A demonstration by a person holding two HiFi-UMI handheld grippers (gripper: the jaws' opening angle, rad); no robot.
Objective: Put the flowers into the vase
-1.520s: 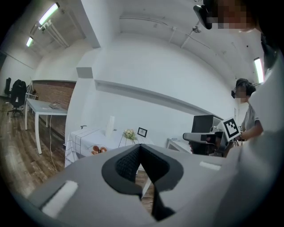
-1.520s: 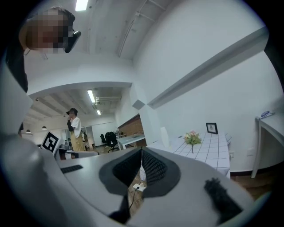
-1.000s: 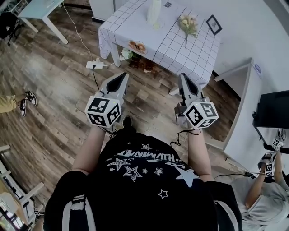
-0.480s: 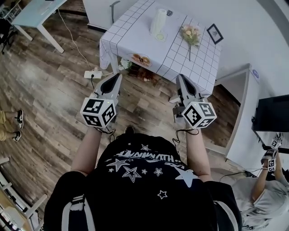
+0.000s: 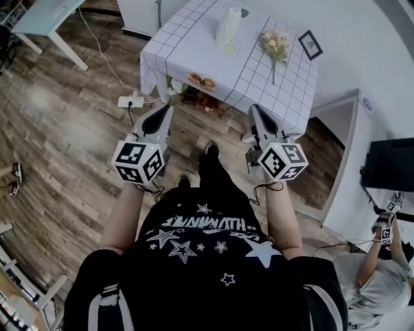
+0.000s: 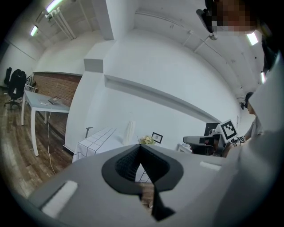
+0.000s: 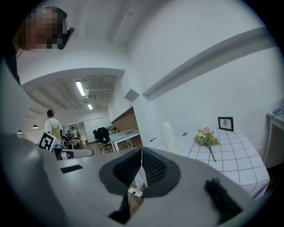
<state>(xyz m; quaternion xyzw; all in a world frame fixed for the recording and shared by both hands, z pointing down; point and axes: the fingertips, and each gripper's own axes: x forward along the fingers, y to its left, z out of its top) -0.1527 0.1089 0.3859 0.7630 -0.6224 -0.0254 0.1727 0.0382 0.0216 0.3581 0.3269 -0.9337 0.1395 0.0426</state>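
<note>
A bunch of pale flowers [image 5: 274, 44] lies on a table with a white checked cloth [image 5: 259, 71]. A tall white vase [image 5: 228, 27] stands to its left on the same table. In the right gripper view the flowers [image 7: 205, 137] and vase [image 7: 168, 137] lie ahead; in the left gripper view the vase [image 6: 129, 132] and flowers [image 6: 147, 140] show small beyond the jaws. My left gripper [image 5: 165, 110] and right gripper [image 5: 252, 109] are both shut and empty, held short of the table's near edge.
A small framed picture [image 5: 309, 44] stands at the table's far right corner. Things sit under the table near a power strip [image 5: 129, 101] and cable on the wood floor. A white cabinet [image 5: 346, 161] is to the right; a blue desk [image 5: 45, 16] far left. A seated person [image 5: 381, 278] is at lower right.
I have stepped closer to the table: both grippers moved forward toward its near edge, and one foot now shows ahead between them. Jaws stayed shut.
</note>
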